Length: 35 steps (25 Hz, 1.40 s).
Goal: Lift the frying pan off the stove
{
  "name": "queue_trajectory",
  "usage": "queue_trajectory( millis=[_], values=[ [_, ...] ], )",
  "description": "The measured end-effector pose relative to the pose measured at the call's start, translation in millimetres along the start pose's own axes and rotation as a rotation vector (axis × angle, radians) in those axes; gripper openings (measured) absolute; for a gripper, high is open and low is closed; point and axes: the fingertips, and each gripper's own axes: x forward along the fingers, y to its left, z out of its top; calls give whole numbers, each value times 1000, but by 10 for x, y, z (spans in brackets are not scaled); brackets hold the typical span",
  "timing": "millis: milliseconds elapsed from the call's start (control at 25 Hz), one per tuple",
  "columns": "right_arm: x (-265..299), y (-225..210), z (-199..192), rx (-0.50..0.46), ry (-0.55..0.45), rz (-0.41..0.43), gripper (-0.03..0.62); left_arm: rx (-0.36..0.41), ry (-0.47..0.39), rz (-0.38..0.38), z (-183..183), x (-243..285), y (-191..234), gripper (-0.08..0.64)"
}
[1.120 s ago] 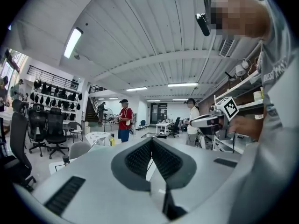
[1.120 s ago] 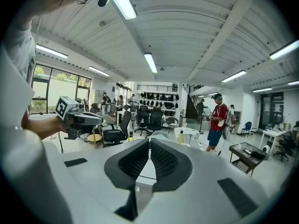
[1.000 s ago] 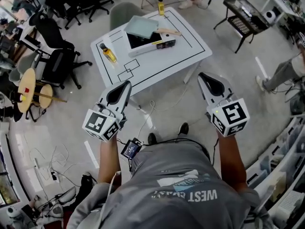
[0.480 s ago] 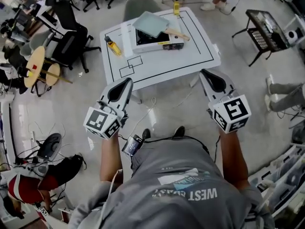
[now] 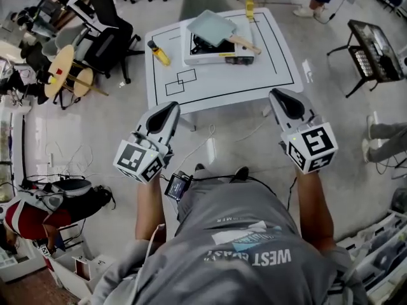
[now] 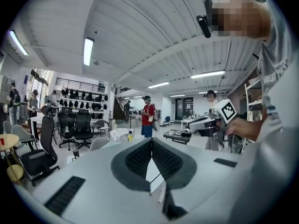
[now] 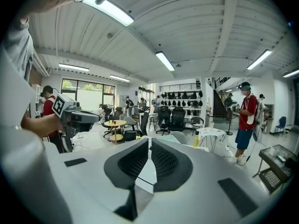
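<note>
A wide workshop with a pale grey floor (image 5: 229, 138) fills the head view, with black office chairs (image 5: 105, 33) crowded at its upper left. Near the top stands a white counter (image 5: 254, 75) marked with black lines. On the far half of it sits the stove (image 5: 216, 59), a flat white unit with a dark top. The frying pan (image 5: 211, 27), square and pale blue-green, rests on that stove, its wooden handle (image 5: 245, 43) pointing to the right. The person's left tongs (image 5: 168, 108) and right tongs (image 5: 280, 95) are held level over the floor, short of the counter's near edge and well apart from the pan. Both are closed narrow, tips together, with nothing between them. A yellow bottle (image 5: 159, 53) lies on the counter left of the stove.
</note>
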Motion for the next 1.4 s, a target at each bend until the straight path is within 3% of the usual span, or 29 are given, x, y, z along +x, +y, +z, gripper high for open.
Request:
queue_trajectory(
  millis=[320, 800, 1400],
  values=[
    [85, -178, -97, 30, 13, -11, 32, -5, 26, -24, -58, 237, 46, -2],
    [60, -609, -51, 58, 51, -204, 32, 12, -22, -239, 212, 1109, 214, -2],
    [880, -776, 59, 54, 102, -264, 51, -4, -33, -298, 163, 1522, 1123, -2]
  ],
)
